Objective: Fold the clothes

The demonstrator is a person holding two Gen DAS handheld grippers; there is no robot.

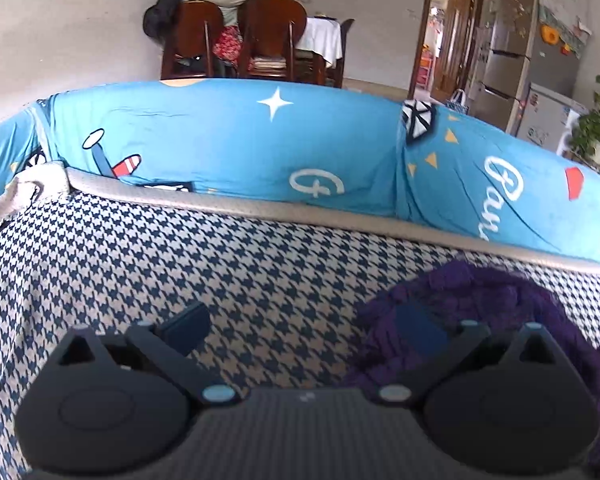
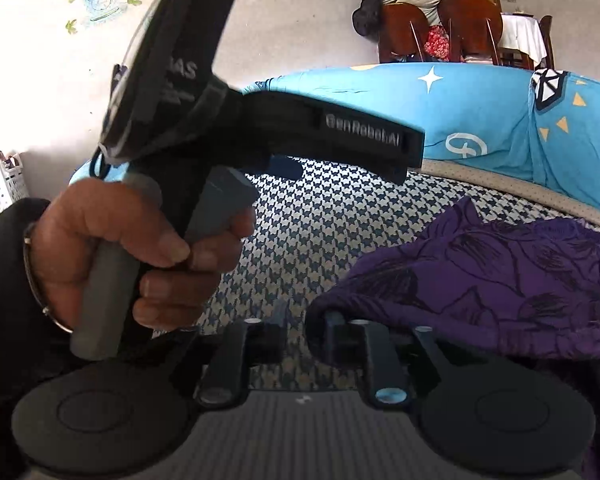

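A purple knitted garment (image 1: 500,312) lies bunched on the houndstooth cover (image 1: 180,260), at the right in both views. My left gripper (image 1: 304,326) stands wide open above the cover, its right finger (image 1: 420,330) over the garment's left edge and nothing between the pads. In the right wrist view the garment (image 2: 500,272) shows dark line drawings. My right gripper (image 2: 306,334) has its jaws a little apart, open, with the checked cover showing through the gap. The cloth's lower-left edge drapes against the right finger (image 2: 336,336). A hand (image 2: 140,248) holds the left tool at the left of that view.
A blue cartoon-print cushion (image 1: 260,148) runs along the far side behind a beige piped rim (image 1: 220,202). Beyond it are wooden chairs (image 1: 272,36) piled with clothes, a doorway, a fridge (image 1: 520,60) and a pot plant (image 1: 596,128). A white basket (image 2: 0,188) sits at the left.
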